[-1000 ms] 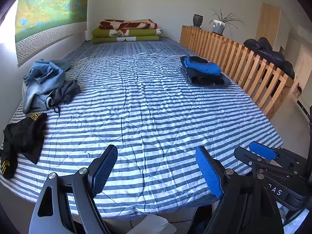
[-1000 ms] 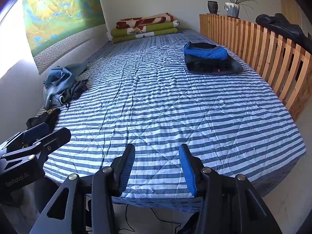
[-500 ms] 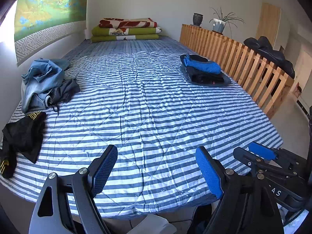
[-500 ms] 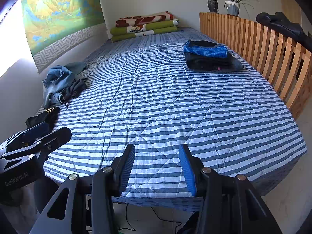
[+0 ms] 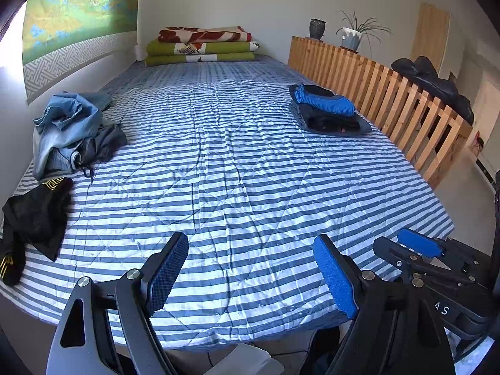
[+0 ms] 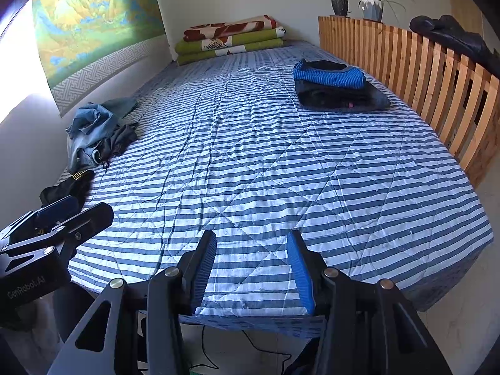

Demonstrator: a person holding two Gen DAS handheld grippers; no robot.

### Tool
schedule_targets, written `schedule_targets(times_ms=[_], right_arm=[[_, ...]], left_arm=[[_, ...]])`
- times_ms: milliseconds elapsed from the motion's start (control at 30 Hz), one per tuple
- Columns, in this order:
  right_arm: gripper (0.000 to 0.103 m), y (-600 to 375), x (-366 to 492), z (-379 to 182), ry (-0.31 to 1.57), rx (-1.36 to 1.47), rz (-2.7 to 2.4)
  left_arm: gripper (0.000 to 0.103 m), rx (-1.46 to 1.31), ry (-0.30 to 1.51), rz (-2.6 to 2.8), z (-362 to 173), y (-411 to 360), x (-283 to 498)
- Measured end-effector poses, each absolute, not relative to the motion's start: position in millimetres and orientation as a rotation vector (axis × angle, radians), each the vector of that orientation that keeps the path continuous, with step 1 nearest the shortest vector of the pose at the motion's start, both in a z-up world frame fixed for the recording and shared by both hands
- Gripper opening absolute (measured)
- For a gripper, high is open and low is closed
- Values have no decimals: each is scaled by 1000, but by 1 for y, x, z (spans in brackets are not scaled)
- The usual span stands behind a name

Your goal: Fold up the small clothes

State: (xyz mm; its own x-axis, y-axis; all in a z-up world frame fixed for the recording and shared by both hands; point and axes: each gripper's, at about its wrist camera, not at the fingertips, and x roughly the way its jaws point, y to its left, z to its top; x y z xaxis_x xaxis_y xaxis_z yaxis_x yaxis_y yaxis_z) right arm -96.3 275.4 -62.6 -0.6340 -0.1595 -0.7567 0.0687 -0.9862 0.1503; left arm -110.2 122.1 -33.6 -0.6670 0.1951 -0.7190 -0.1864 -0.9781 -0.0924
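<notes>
**Inspector:** Left wrist view first. Report the tool and the work.

**Assistant:** Left gripper [image 5: 250,273] hangs over the near edge of the striped bed [image 5: 250,162], tongs spread wide with nothing between them. Taking the bed as landmark: a black garment [image 5: 34,218] lies crumpled at its near left edge, and a denim heap [image 5: 72,128] sits just beyond it along the same wall side. A folded stack [image 5: 328,114], blue piece on top, rests on the far right side beside the wooden railing [image 5: 390,100].

**Inspector:** Reason for that layout?

**Assistant:** My judgement: unfolded items wait on the left, finished ones go right, and the bare middle serves as the folding area.

**Inspector:** Right wrist view.

**Assistant:** Right gripper [image 6: 251,270] is also at the bed's near edge, tongs parted about halfway, pinching nothing. The left tool shows at the frame's lower left, nearest the black garment [image 6: 68,187]. Denim heap [image 6: 97,131] and folded stack [image 6: 337,89] sit on opposite sides of the bed [image 6: 281,162].

**Inspector:** Stage of work?

**Assistant:** Between garments, I judge; the black one is likeliest next, being closest to the spread left tongs
</notes>
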Motion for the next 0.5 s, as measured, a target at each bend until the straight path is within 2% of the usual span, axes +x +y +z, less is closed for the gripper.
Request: schedule_targets(times_ms=[500], right_arm=[[43, 271, -96, -68, -154, 1293, -2715]], left_arm=[[85, -1174, -24, 2692, -39, 120, -111]])
